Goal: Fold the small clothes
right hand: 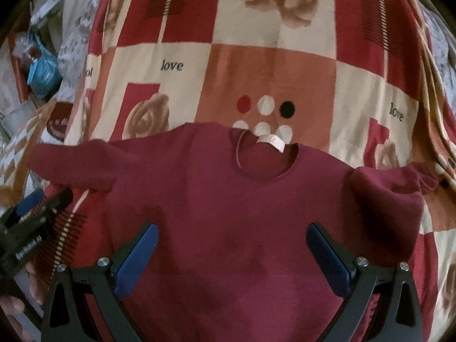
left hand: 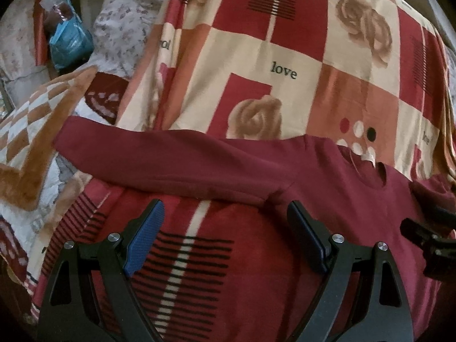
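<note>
A small maroon long-sleeved sweater [right hand: 228,199] lies flat, front up, on a patterned bedspread, neck hole and white label [right hand: 270,141] at the far side. Its left sleeve [left hand: 176,165] stretches out to the left; its right sleeve [right hand: 393,188] is bunched up. My left gripper [left hand: 225,213] is open and empty, just short of the left sleeve and armpit; it also shows in the right wrist view [right hand: 31,211]. My right gripper [right hand: 232,236] is open and empty above the sweater's body; its tip shows in the left wrist view [left hand: 427,233].
The bedspread [right hand: 242,62] is red, cream and pink with roses and "love" print. A brown-and-white checked blanket [left hand: 31,142] and floral bedding [left hand: 122,31] lie at the left. A blue plastic bag [left hand: 68,42] sits at the far left.
</note>
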Motion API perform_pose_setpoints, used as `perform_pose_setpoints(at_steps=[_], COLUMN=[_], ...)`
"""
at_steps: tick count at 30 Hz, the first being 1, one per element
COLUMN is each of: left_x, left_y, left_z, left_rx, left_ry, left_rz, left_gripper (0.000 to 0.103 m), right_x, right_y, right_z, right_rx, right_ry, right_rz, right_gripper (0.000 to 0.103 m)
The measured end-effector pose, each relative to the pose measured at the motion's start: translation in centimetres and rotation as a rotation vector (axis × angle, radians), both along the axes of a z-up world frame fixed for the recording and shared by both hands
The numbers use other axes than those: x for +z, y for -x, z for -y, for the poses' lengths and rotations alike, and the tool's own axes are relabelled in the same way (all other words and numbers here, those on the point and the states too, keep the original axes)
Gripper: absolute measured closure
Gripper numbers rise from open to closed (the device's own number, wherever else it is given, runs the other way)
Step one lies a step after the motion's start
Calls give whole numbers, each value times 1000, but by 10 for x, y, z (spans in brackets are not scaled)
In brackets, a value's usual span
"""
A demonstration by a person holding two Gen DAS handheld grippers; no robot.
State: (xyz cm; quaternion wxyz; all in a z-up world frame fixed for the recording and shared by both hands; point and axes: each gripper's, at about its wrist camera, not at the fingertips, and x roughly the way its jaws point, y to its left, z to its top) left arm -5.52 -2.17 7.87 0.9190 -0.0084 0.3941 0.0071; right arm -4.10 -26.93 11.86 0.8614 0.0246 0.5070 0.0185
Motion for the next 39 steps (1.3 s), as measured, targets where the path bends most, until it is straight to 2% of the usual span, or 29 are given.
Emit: perform_pose_setpoints(at_steps=[3, 10, 25, 34, 39], left_x=[0, -1, -6, -13, -20], left_y=[-1, -2, -5, -11, -20], left_z=[0, -2, -8, -23, -43], left_rx=[7, -2, 14, 53, 125], left_ry=[-34, -27, -26, -21, 17], left_rz=[7, -3, -22, -47, -93], left_gripper=[15, 15, 15, 15, 15], right_x=[-2, -10, -22, -35, -36], right_y=[-2, -5, -7, -5, -4], right_z=[-2, -4, -16, -25, -29], right_rx=[-2, -20, 14, 46, 65], right_ry=[1, -4, 18, 20, 16], right_rz=[0, -11, -23, -52, -58], right_gripper=[0, 0, 0, 0, 0])
